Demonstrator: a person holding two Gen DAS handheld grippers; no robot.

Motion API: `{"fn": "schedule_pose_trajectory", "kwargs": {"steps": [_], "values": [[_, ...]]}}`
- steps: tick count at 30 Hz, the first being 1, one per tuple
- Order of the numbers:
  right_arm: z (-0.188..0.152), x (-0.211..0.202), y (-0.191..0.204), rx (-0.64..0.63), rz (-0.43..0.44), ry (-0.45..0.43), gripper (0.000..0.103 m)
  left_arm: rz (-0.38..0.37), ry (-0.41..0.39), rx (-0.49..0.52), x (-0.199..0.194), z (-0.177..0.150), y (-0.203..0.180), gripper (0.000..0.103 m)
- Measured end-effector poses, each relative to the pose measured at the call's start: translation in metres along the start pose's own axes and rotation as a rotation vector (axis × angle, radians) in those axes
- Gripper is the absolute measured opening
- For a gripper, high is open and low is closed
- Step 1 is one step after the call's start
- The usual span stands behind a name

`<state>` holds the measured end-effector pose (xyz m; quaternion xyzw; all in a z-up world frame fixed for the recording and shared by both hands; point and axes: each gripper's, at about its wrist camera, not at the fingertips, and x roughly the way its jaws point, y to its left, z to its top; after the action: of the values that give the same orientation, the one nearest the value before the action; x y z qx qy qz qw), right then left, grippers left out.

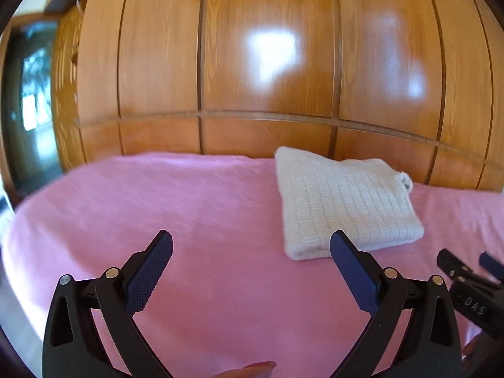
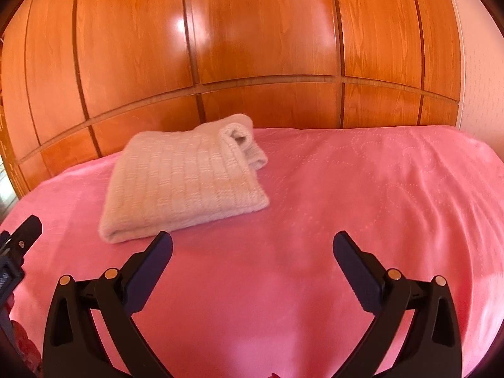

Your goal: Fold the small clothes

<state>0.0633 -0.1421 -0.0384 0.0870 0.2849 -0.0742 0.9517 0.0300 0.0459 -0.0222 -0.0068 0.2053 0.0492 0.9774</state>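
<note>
A cream knit garment [image 1: 343, 201], basket-weave ribbed, centre-right of the frame; pink bedspread [image 1: 189, 208] with faint dotted stitching; glossy orange-brown wood-grain wardrobe panels [image 1: 261, 63] above; black grippers, dark-blue pads [image 1: 148, 274].

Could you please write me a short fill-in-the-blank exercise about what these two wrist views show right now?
1. The white knitted garment lies ____ on the bed.
2. The bedspread under it is ____ in colour.
3. The jaws of the left gripper and the right gripper stand ____, holding nothing.
4. Behind the bed stand glossy ____ panels.

Missing words: folded; pink; open; wooden
</note>
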Motion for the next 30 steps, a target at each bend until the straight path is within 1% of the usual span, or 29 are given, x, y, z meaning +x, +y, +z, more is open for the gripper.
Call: {"fn": "schedule_pose_trajectory", "kwargs": {"steps": [2,3,6,10,12,15,19,30], "values": [[-0.001,-0.009,0.004,-0.023,-0.008,0.002,0.101,-0.020,0.008,0.019,-0.007,0.000,-0.001,0.099],[0.000,-0.015,0.008,-0.039,-0.022,-0.006,0.101,-0.025,0.011,0.014,-0.010,0.000,-0.001,0.099],[0.001,-0.030,0.013,-0.052,-0.009,-0.021,0.101,-0.029,0.013,-0.010,-0.018,0.001,0.002,0.099],[0.004,-0.041,0.013,-0.048,-0.016,-0.022,0.101,-0.009,0.012,-0.010,-0.022,0.005,0.006,0.099],[0.006,-0.045,0.011,-0.036,-0.006,-0.031,0.101,-0.006,0.011,-0.005,-0.024,0.006,0.007,0.099],[0.008,-0.047,0.011,-0.041,-0.010,-0.031,0.101,-0.003,0.030,0.000,-0.025,0.006,0.005,0.099],[0.009,-0.048,0.012,-0.045,-0.008,-0.034,0.101,-0.008,0.050,-0.019,-0.024,0.007,0.008,0.099],[0.011,-0.048,0.008,-0.034,-0.009,-0.032,0.101,-0.012,0.058,-0.022,-0.023,0.007,0.008,0.099]]}}
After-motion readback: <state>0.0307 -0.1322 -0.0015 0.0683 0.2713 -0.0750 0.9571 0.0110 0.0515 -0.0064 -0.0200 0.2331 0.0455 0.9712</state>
